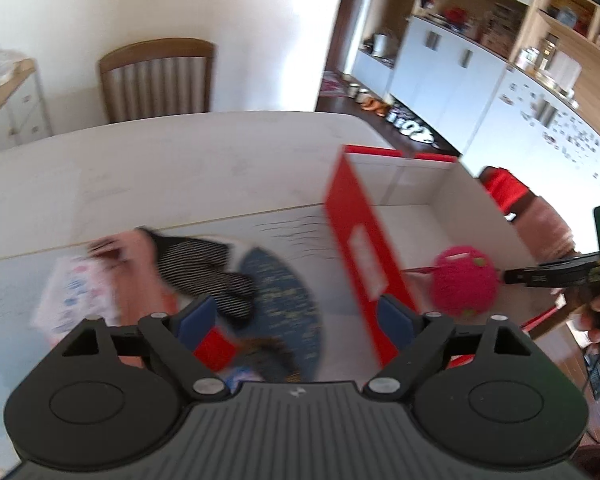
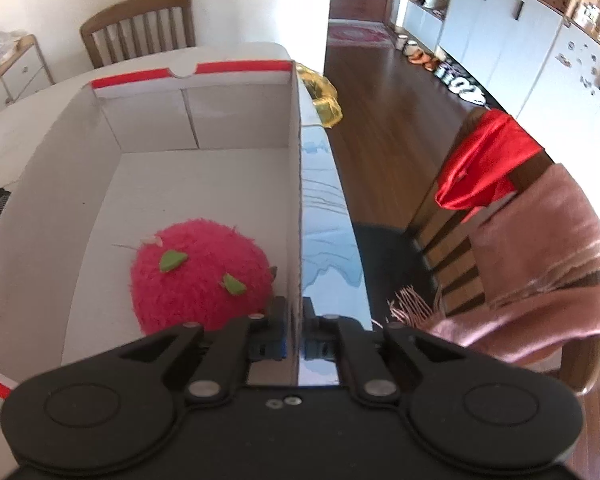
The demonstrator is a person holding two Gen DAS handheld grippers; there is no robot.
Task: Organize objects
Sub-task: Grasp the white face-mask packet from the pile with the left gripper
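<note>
- The pink plush ball lies inside the box, on its floor, close against the wall on the right gripper's side. It is round and shaggy, with small green felt leaves stitched on.
- The box is thin white card inside and glossy red outside, open-topped, with a thumb notch in the far rim. It stands on the table.
- The right gripper has its fingers pressed onto the near part of the box's right wall, one pad inside and one outside, pinching the card edge.
- Risk: a thin card wall held at one spot could buckle or crease if the box is dragged or lifted by it. The box could also pivot about the pinch, sending the ball rolling.
- Risk: the box stands near the table's edge on that side, with wooden floor below; a pull that way might tip it off.
- The left gripper hovers with fingers spread wide and nothing between them, above a loose heap on the table.
- The heap holds a striped black-and-white sock, a dark blue fabric disc, a small red block and a patterned paper pack. All are blurred, so the details are uncertain.
- Risk: the soft, overlapping items may come up together, or the sock may slip from a shallow pinch.
</note>
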